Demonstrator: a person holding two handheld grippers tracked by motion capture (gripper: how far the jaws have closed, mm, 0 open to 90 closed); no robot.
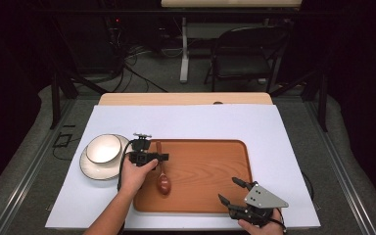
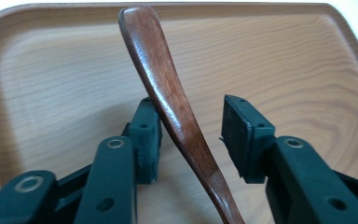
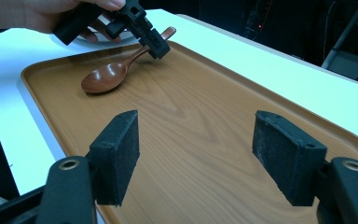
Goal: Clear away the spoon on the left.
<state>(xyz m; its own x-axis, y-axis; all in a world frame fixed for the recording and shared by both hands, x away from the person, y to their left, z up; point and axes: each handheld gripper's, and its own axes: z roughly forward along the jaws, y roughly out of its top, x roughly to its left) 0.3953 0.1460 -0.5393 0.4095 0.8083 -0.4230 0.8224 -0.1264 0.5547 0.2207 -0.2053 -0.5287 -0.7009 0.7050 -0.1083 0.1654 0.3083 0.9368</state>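
High view: I've got the left gripper [image 1: 147, 155] over the left end of the wooden tray [image 1: 210, 196], held in the left hand [image 1: 136, 174]. The wooden spoon [image 1: 162, 178] lies inside the tray near its left edge, bowl toward me, handle pointing away and passing under the gripper.

Left gripper view: spoon handle [image 2: 168, 98] runs up between the two black jaws. Left pad looks right against the handle or just off it, can't tell which. Right pad [image 2: 235, 135] stands clearly apart from it, tray grain visible in the gap. So the jaws are released, not pinching the spoon.

Right gripper view: spoon bowl [image 3: 103, 77] rests on the tray floor, handle angled up and resting on the tray rim, with the left gripper [image 3: 151, 39] straddling the handle partway along. Right gripper's own jaws stand spread wide with only bare tray between the pads [image 3: 121, 154].

In the high view the right gripper [image 1: 232, 191] sits at the tray's near right corner, jaws parted, held in the right hand [image 1: 262, 226], well apart from the spoon. A white bowl [image 1: 103, 148] on a white plate [image 1: 90, 171] stands on the white mat [image 1: 186, 120], just left of the tray.
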